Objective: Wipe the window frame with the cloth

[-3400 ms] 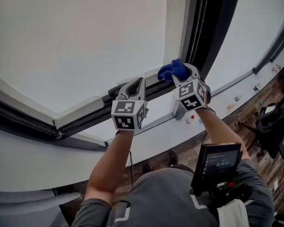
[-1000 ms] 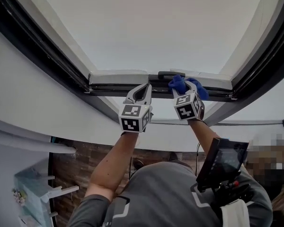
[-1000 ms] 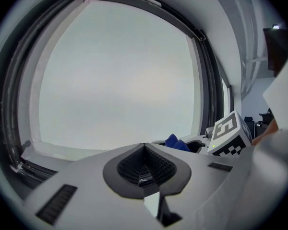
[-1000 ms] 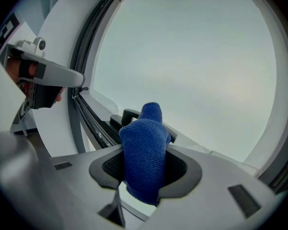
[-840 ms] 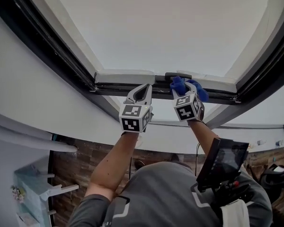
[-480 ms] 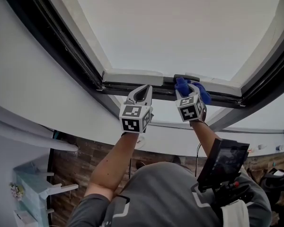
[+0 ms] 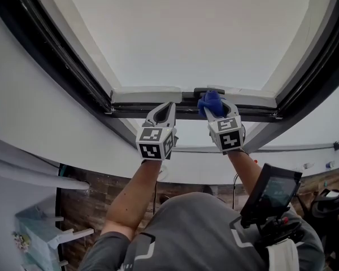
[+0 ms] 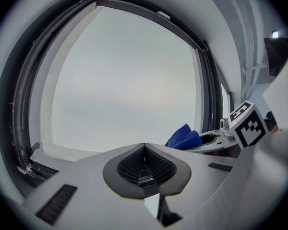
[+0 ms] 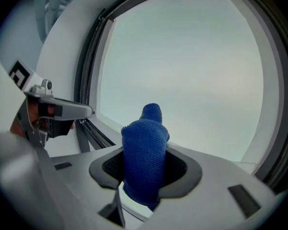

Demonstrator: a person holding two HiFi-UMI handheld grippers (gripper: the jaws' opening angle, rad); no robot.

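Blue cloth [image 7: 211, 101] up against the bottom rail of the window frame [image 7: 254, 115], clamped in my right gripper [image 7: 216, 109].
Compared with half a second ago, the blue flap that hung out to the right of that gripper is gone from the head view – the cloth now sits bunched ahead of the jaws, at the small black fitting [image 7: 200, 90] in the middle of the sash. The frame is a wide dark track under a white sash, with pale, featureless glass [image 7: 186, 33] above. The cloth is a deep blue knit with a fine nubbly weave, folded into a thick upright wad between ribbed black pads. My left gripper [image 7: 165, 110] hangs just beside it – jaws together, nothing held.
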